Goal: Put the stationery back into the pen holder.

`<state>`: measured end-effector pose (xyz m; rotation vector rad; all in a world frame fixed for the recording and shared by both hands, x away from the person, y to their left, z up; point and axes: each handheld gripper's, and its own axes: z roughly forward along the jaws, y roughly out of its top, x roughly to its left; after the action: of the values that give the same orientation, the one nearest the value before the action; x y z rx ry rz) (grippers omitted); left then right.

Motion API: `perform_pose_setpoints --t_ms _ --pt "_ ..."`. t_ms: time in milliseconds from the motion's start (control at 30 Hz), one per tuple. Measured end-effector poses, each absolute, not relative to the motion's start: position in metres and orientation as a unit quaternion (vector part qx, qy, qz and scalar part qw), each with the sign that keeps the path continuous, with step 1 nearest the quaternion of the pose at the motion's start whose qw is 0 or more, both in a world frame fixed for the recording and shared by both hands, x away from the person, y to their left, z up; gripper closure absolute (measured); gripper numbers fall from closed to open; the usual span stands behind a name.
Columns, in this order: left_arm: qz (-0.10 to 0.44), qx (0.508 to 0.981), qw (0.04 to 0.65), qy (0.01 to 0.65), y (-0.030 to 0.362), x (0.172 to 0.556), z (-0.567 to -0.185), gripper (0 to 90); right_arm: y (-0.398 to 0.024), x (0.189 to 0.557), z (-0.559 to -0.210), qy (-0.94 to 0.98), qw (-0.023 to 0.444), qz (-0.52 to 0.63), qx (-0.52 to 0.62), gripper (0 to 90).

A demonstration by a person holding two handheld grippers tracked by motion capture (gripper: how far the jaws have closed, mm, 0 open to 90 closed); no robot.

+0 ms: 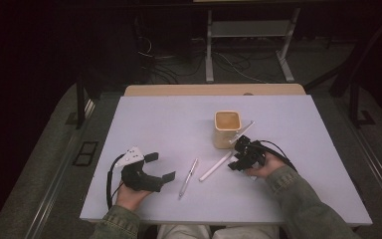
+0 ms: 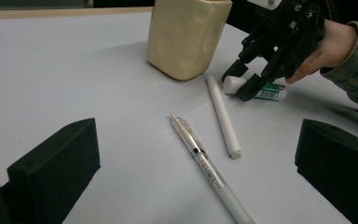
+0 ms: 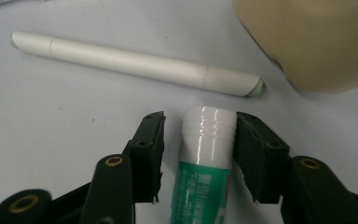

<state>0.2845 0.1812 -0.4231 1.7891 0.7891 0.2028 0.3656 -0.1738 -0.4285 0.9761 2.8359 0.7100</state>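
A glue stick [image 3: 205, 158] with a white cap and green label lies flat on the pale table [image 1: 154, 119]. My right gripper [image 3: 200, 121] is open and straddles it: one jaw touches the cap, the other stands a little off. This gripper [image 1: 238, 162] sits just right of a cream cup [image 1: 227, 128]. A white marker [image 1: 216, 166] and a clear pen [image 1: 188, 177] lie between the hands. My left gripper [image 1: 161, 167] is open wide at the front left, facing the pen [image 2: 205, 163], marker [image 2: 223, 116], cup [image 2: 189, 37] and glue stick [image 2: 265, 91], with nothing between its jaws [image 2: 198, 135].
The marker [image 3: 135, 63] lies just beyond the glue stick's cap, and the cup [image 3: 317, 42] stands close at the far right of the right gripper view. A wooden strip [image 1: 214, 89] borders the table's far edge. Cables and a metal frame [image 1: 248, 50] sit on the floor behind.
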Motion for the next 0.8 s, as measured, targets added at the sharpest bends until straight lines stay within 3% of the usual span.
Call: perform_pose_setpoints --t_ms 467,800 --pt "0.086 0.758 0.554 0.333 0.181 0.2846 -0.4231 0.0 -0.1731 0.365 -0.4281 0.925 0.044 0.222 0.306 63.6" --pt "0.086 0.757 0.556 0.333 0.1811 0.2842 -0.4228 0.0 -0.1744 0.3639 -0.4271 0.93 0.038 0.215 0.294 64.7"
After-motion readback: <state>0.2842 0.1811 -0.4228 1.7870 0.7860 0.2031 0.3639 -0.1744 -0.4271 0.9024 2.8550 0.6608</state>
